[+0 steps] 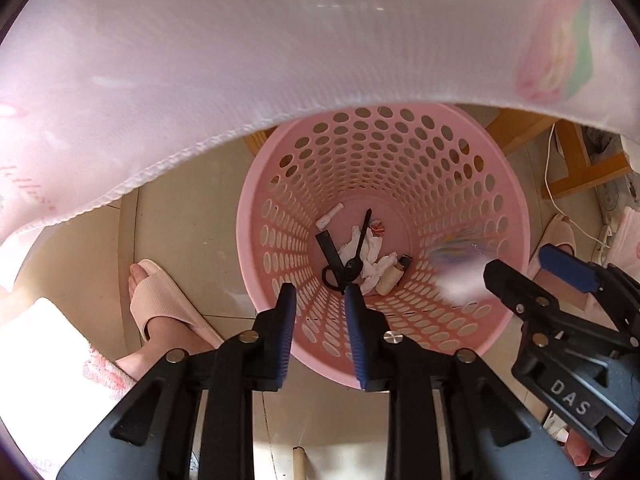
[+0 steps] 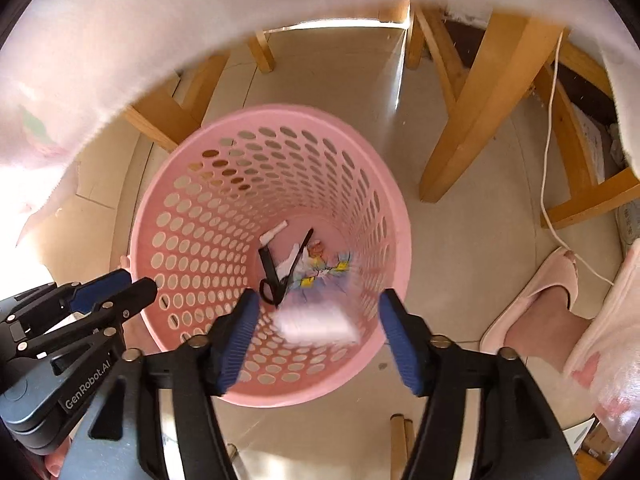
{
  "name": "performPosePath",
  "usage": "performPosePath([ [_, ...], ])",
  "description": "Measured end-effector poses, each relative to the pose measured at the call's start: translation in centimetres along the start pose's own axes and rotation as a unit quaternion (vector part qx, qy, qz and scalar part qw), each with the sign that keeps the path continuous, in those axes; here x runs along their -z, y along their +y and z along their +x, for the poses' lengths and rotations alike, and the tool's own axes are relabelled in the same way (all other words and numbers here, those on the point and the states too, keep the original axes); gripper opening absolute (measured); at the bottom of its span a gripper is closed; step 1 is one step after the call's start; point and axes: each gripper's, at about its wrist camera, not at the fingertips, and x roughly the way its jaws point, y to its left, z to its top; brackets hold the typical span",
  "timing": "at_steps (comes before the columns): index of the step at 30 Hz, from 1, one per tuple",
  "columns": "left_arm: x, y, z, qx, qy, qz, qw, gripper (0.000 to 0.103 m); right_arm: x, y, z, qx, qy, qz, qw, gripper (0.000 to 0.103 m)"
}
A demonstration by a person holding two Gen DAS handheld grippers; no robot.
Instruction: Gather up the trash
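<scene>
Trash (image 2: 316,322) falls into pink basket (image 2: 192,184) between "GenRobot.AI"-labelled hand-held gripper (image 2: 314,312) fingers.

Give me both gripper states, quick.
Left gripper: open, empty, over the basket.
Right gripper: open wide, blurred wrapper falling between its fingers.

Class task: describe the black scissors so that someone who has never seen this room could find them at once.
Find the pink perforated basket standing on the tiled floor beside the wooden furniture legs. At its bottom, among white crumpled tissues, lie the scissors, blades open in a V. They are the only black, loop-handled item there.
</scene>
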Motion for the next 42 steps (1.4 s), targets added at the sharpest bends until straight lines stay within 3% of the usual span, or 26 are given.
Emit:
performPosePath([
  [8,0.2,-0.1,-2.0,0.000,-0.025,-0.002,0.9997,0.040,0.0,-0.2,-3.1,-0.005,-0.039,0.013,0.999,0.071],
  [20,0.5,0.5,-8.8,0.004,-0.127,-0.031,0.9914,0.040,0.1,-0.8,-9.9,-0.005,-0.107,0.002,0.994,0.071],
  [30,0.7,1.1,-11.5,0.014,-0.157,-0.035,0.9869,0.040,0.7,-0.4,-14.2,0.002,-0.153,-0.010,0.988,0.071],
  [35,1.2,1.0,-13.7,0.000,-0.189,-0.027,0.9817,0.042,1.2,0.0,-17.0,0.015,-0.211,-0.024,0.977,0.071],
  [37,1.3,1.0,-14.9,-0.010,-0.213,-0.023,0.9768,0.049,1.4,0.1,-18.5,0.019,-0.241,-0.028,0.970,0.073],
  [39,1.4,1.2,-16.2,-0.015,-0.238,-0.026,0.9709,0.068,1.4,0.1,-20.0,0.022,-0.269,-0.028,0.962,0.079],
  [42,1.4,1.3,-18.2,-0.009,-0.268,-0.031,0.9629,0.076,1.7,0.2,-21.8,0.026,-0.312,-0.028,0.949,0.084],
])
